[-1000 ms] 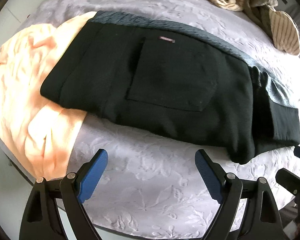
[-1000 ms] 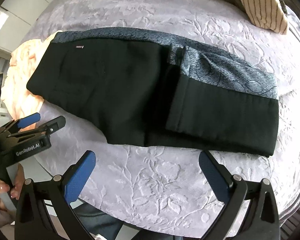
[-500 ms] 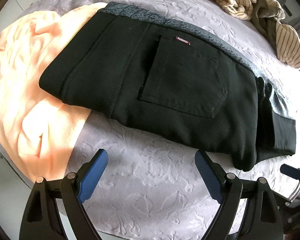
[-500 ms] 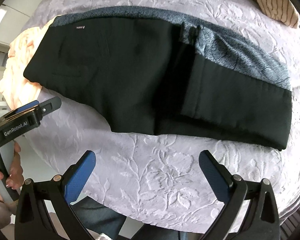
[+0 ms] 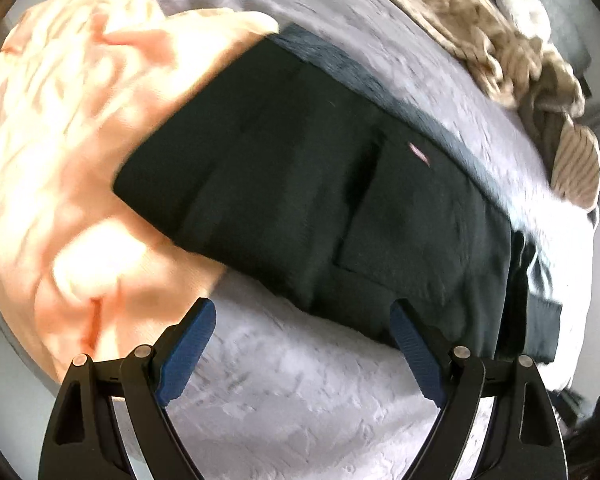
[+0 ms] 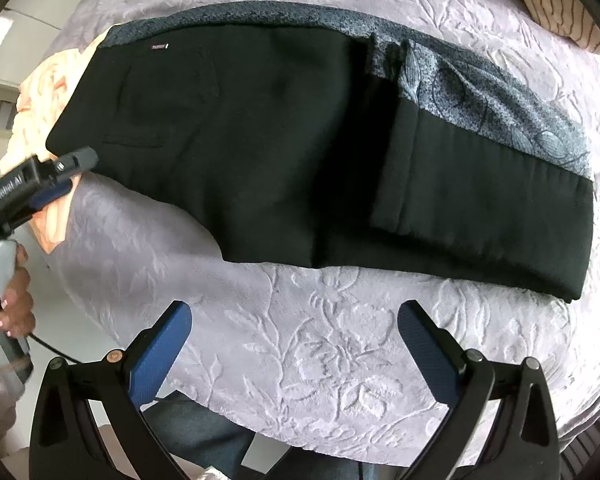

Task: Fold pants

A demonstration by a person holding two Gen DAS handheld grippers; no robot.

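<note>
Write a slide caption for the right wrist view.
Open right gripper hovers short of folded black pants on a lilac embossed bedspread.

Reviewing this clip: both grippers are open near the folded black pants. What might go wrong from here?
1. The pants lie partly over the peach cloth; the left gripper might pinch both.
2. A grey patterned garment lies under the pants' far edge and may drag along.
3. The right gripper, open, faces stacked layers; a shallow pinch might lift only the top one.

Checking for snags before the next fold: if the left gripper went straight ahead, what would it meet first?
Probably the near edge of the black pants; the open left gripper points at it, though depth is unclear.
</note>
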